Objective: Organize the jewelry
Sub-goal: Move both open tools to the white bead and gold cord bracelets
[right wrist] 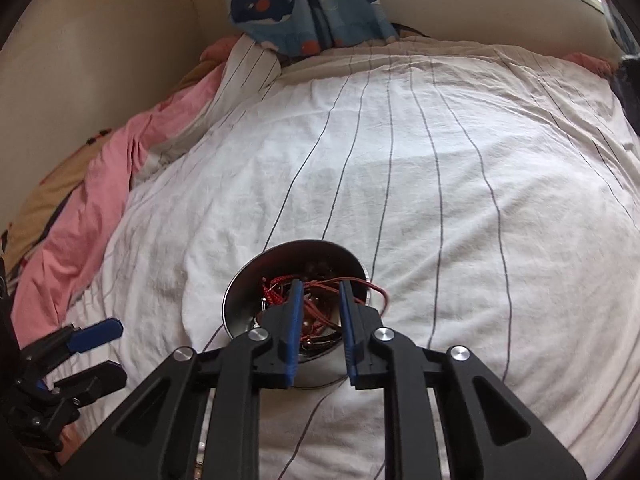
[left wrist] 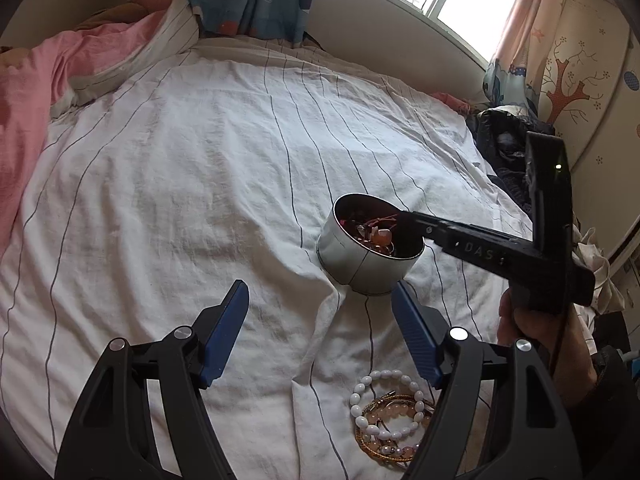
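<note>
1. The round metal tin (left wrist: 370,254) sits mid-frame on the striped white sheet (left wrist: 200,160), full of tangled jewelry.
2. The right gripper (right wrist: 320,286) reaches into the tin, fingers narrowly parted, gripping nothing clearly.
3. The left gripper (left wrist: 320,300) hangs wide apart, bracelets (left wrist: 390,416) lying at lower right.

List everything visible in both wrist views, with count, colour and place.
Metal tin: one, silver, open, standing on the bed at centre, holding tangled red cords and beads.
Bracelets: a small pile, white beads, pink beads and gold-brown cord, lying on the sheet in front of the tin.
Bed sheet: one, white with thin dark stripes, covering the bed.
Pink blanket: one, bunched along the bed's left side.
Whale curtain: one, blue, hanging behind the bed.
Dark clothes: a heap at the bed's right edge.
Left gripper: jaws wide open, above the sheet.
Right gripper: jaws apart, tips over the tin.
</note>
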Action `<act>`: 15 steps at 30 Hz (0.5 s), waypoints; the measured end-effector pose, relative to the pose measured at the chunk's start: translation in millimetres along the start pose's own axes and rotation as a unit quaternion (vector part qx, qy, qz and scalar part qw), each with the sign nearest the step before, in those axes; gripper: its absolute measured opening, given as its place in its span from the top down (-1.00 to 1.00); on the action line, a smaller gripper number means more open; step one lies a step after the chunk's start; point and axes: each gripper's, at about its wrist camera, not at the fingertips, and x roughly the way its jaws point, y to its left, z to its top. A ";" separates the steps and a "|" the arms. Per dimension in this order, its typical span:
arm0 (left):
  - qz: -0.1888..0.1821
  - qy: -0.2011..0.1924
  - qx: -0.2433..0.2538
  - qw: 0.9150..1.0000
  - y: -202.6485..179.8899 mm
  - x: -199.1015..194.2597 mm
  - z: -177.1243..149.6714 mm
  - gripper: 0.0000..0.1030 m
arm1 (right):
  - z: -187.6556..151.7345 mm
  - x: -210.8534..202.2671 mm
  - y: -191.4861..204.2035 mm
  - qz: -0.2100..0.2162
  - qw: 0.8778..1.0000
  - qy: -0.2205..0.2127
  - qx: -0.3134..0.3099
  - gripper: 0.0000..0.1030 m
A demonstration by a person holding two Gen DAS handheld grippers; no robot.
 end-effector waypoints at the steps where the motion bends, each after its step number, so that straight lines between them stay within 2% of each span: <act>1: 0.000 -0.002 0.000 1.000 0.3 -1.1 0.6 -0.38 | 0.9 8.6 4.8 -0.003 1.000 0.016 -0.008 0.70; 5: 0.002 -0.005 0.006 1.000 -2.6 -2.1 2.2 -0.41 | 7.2 37.6 12.4 0.020 0.998 0.065 0.000 0.70; 8: 0.006 -0.002 0.009 1.000 -3.7 -0.7 2.8 -0.43 | 14.4 46.3 3.8 0.077 0.992 0.085 0.049 0.70; 11: 0.007 0.000 0.007 1.000 -3.0 -0.4 2.8 -0.43 | 16.4 23.6 -10.6 0.115 0.987 0.063 0.089 0.70; 13: 0.006 -0.001 0.010 1.000 -4.5 -2.0 2.3 -0.43 | 12.4 -0.2 -20.1 0.120 0.987 0.040 0.102 0.54; 15: 0.006 -0.002 0.020 1.000 -7.7 -3.4 1.4 -0.43 | 0.2 -25.8 -31.1 0.114 0.987 0.018 0.111 0.29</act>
